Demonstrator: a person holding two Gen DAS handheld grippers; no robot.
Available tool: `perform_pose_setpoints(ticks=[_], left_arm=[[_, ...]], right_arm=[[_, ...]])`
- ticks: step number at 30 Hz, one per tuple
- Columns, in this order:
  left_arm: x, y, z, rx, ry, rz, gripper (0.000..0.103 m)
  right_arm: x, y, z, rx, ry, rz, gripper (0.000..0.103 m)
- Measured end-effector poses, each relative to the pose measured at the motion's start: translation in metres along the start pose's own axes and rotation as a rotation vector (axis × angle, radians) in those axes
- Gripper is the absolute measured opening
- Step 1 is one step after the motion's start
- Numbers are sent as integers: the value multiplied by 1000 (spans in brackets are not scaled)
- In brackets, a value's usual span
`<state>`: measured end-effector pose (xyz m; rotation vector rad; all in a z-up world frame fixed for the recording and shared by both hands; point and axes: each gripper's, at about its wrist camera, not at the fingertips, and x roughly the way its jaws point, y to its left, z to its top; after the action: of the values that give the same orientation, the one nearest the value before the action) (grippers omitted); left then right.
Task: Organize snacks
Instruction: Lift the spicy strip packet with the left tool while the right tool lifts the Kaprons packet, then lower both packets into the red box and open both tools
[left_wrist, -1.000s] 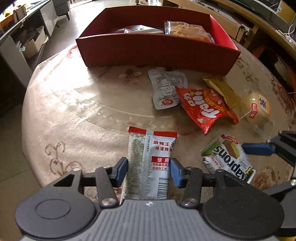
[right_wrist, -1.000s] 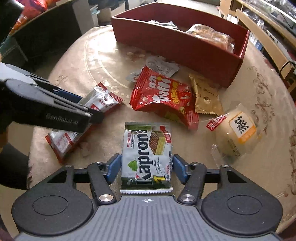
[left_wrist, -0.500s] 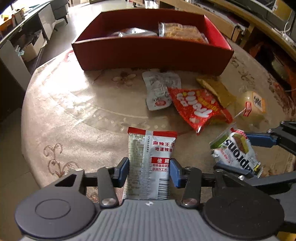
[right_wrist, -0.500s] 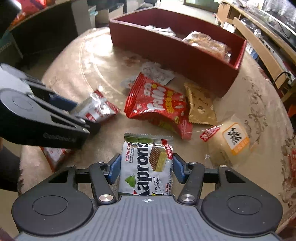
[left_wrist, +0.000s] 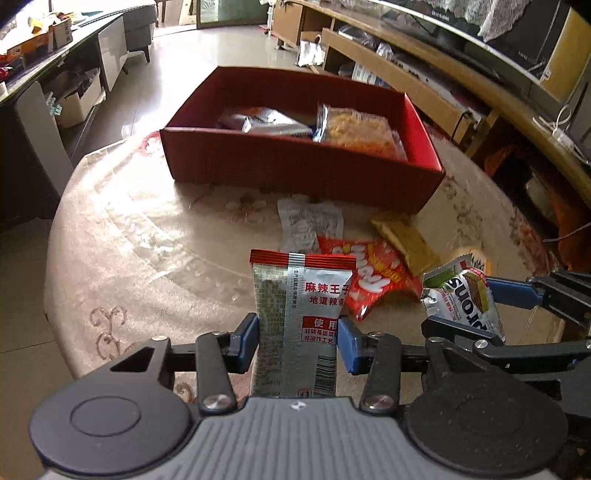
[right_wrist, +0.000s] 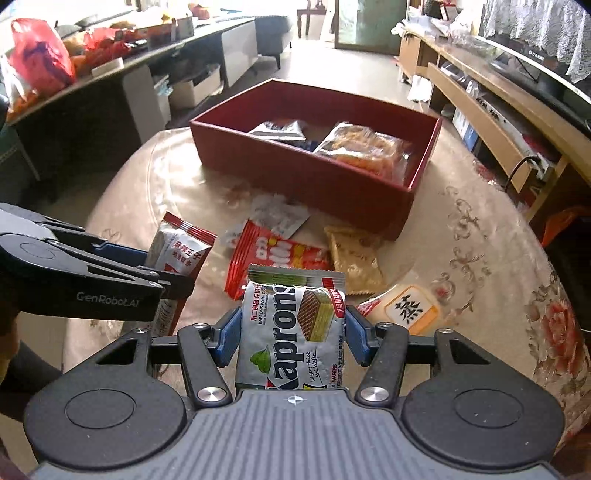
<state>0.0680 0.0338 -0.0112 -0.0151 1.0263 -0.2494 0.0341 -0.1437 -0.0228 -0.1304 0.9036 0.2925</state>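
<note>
My left gripper (left_wrist: 297, 328) is shut on a silver packet with a red top (left_wrist: 295, 295) and holds it upright above the table. To its right, my right gripper (right_wrist: 292, 338) is shut on a Kaprons wafer pack (right_wrist: 291, 306), also held off the cloth. In the right wrist view the left gripper (right_wrist: 170, 269) and its packet (right_wrist: 181, 247) show at the left. The red box (left_wrist: 295, 173) stands beyond both, holding a silver bag (left_wrist: 266, 122) and a clear bag of orange snacks (left_wrist: 354, 129).
On the round table's beige cloth (left_wrist: 147, 240), between grippers and box, lie a red bag (right_wrist: 277, 254), a white sachet (left_wrist: 310, 221), a tan packet (right_wrist: 354, 258) and a wrapped bun with a yellow label (right_wrist: 410, 306). A low wooden bench runs along the right.
Both grippers closed on their packets and rose, lifting them off the cloth. Both views tilted up, so more of the box's inside and the room shows.
</note>
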Motion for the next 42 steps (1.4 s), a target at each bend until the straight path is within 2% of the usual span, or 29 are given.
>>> perform_pose_setpoints(ticks=[16, 29, 42], left_arm=[[-22, 2, 25, -67, -108, -42, 45], [-21, -3, 74, -93, -182, -56, 45], [4, -5, 140, -113, -226, -35, 44]], right_arm=[[-11, -9, 23, 27, -99, -7, 65], [-7, -30, 66, 84, -181, -15, 65], [16, -62, 116, 154, -222, -12, 65]])
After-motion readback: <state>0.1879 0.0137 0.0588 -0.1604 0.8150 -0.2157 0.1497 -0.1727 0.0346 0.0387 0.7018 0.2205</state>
